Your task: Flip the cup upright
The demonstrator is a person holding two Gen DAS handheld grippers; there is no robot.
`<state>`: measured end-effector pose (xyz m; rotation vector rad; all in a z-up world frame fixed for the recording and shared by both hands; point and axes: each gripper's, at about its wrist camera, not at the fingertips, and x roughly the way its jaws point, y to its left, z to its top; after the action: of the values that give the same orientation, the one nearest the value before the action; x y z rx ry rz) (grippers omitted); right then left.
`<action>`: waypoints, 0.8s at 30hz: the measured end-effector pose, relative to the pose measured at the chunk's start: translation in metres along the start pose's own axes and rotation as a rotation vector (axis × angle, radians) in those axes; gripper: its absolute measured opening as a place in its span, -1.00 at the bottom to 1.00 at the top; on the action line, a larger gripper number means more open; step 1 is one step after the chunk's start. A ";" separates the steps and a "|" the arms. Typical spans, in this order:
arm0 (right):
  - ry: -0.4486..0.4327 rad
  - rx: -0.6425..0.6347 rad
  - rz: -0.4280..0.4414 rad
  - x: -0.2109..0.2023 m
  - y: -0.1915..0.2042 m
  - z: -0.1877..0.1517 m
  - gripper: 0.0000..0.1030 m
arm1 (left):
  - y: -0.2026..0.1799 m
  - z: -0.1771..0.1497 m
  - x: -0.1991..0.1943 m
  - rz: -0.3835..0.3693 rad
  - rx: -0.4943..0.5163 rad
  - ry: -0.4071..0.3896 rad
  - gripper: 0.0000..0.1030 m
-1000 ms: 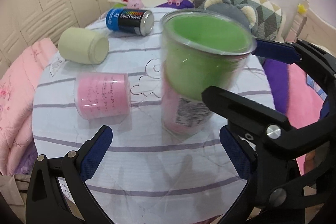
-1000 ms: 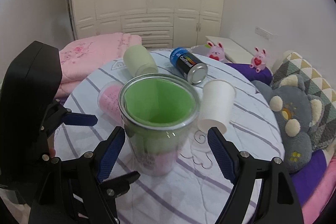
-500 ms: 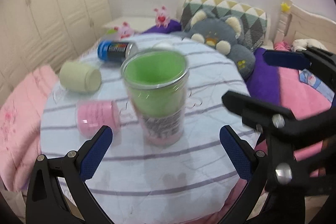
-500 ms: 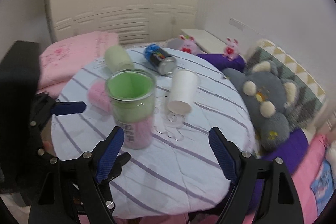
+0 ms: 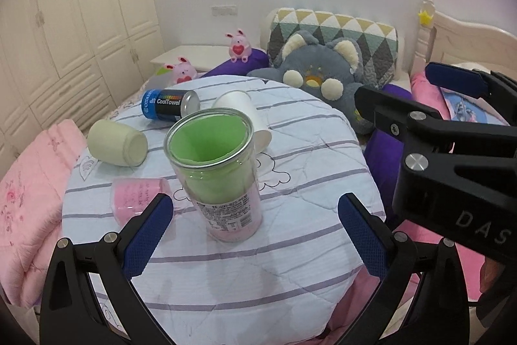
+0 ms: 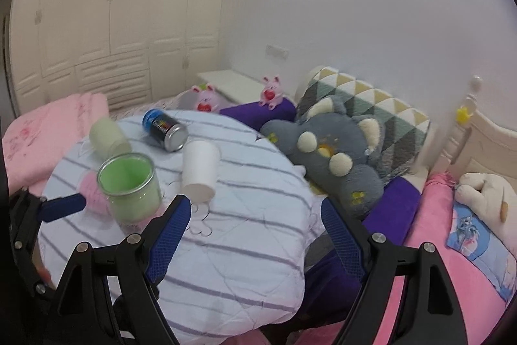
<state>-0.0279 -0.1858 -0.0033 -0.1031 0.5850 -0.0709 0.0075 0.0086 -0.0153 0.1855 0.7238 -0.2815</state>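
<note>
Cup stood upright at table middle, mouth up, so both claws, left gripper and right gripper, hung apart at six o'clock, holding nothing.

Cream wardrobe lines one wall beside a cream bed headboard.

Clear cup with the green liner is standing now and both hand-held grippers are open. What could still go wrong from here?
1. The clear cup stands on a soft quilted cover, so it may tip if bumped.
2. The left hand-held gripper brackets its base; a careless pull-back could clip it.
3. The white paper cup, pale green cup, pink cup and CoolTowel can lie on their sides and could roll if nudged.
</note>
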 end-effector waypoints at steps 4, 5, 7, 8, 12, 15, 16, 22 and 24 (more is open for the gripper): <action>-0.006 0.001 0.010 -0.003 0.002 0.001 0.63 | 0.003 -0.003 -0.006 -0.003 -0.014 -0.016 1.00; -0.009 -0.002 0.007 -0.004 0.003 0.001 0.63 | 0.004 -0.004 -0.009 0.000 -0.015 -0.022 1.00; -0.006 -0.010 0.012 -0.006 0.007 0.001 0.63 | 0.004 -0.005 -0.012 0.009 -0.017 -0.030 1.00; -0.008 -0.011 0.009 -0.008 0.008 0.001 0.63 | 0.005 -0.005 -0.014 0.010 -0.018 -0.036 1.00; -0.018 -0.021 0.001 -0.011 0.010 0.001 0.64 | 0.007 -0.007 -0.019 0.011 -0.025 -0.050 1.00; -0.030 -0.022 -0.009 -0.016 0.011 0.002 0.64 | 0.008 -0.008 -0.025 0.009 -0.028 -0.068 1.00; -0.035 -0.024 -0.013 -0.018 0.011 0.002 0.64 | 0.008 -0.008 -0.027 0.013 -0.028 -0.077 1.00; -0.083 -0.032 -0.026 -0.030 0.017 0.004 0.64 | 0.008 -0.009 -0.037 0.001 -0.031 -0.123 1.00; -0.096 -0.035 -0.029 -0.034 0.019 0.004 0.64 | 0.009 -0.010 -0.039 -0.006 -0.038 -0.134 1.00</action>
<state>-0.0527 -0.1638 0.0164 -0.1480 0.4894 -0.0839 -0.0242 0.0271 0.0041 0.1277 0.5968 -0.2827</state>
